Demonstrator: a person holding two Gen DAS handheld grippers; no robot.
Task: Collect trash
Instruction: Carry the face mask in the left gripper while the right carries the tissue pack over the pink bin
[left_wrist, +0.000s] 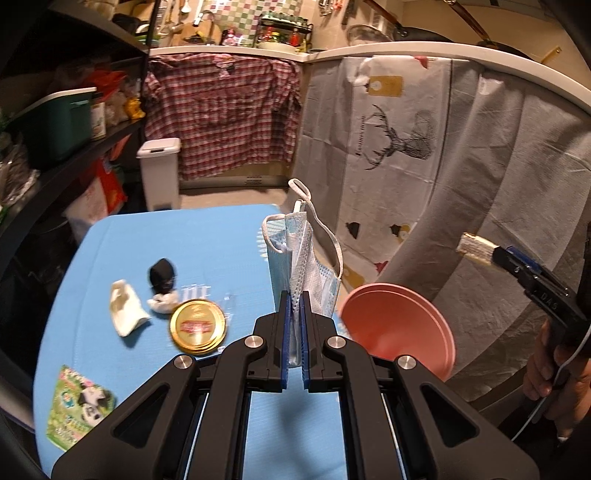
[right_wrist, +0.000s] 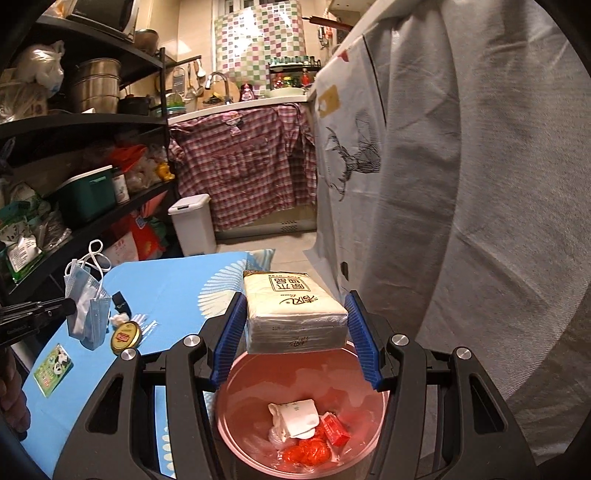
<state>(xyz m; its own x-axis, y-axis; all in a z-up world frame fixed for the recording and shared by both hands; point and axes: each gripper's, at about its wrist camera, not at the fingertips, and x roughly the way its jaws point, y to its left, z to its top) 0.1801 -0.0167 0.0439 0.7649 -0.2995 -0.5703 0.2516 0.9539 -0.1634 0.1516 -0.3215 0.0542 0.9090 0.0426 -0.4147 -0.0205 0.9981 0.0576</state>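
My left gripper (left_wrist: 294, 295) is shut on a light blue face mask (left_wrist: 303, 258), which stands up above the blue table (left_wrist: 184, 240); its loops hang free. In the right wrist view the mask (right_wrist: 88, 306) shows at the left. My right gripper (right_wrist: 295, 295) is shut on a white tissue pack (right_wrist: 291, 306), held over a pink bin (right_wrist: 236, 398) with white paper (right_wrist: 295, 421) and red wrappers (right_wrist: 321, 439) inside. The bin (left_wrist: 399, 325) stands off the table's right edge. On the table lie a gold lid (left_wrist: 197, 326), a white crumpled piece (left_wrist: 125, 306), a black item (left_wrist: 161, 275) and a green packet (left_wrist: 79, 406).
A white pedal bin (left_wrist: 159, 173) stands beyond the table's far edge. Dark shelves (left_wrist: 55, 155) full of goods line the left. A grey cloth with a deer print (left_wrist: 399, 140) hangs close on the right, and a plaid shirt (left_wrist: 229, 110) hangs at the back.
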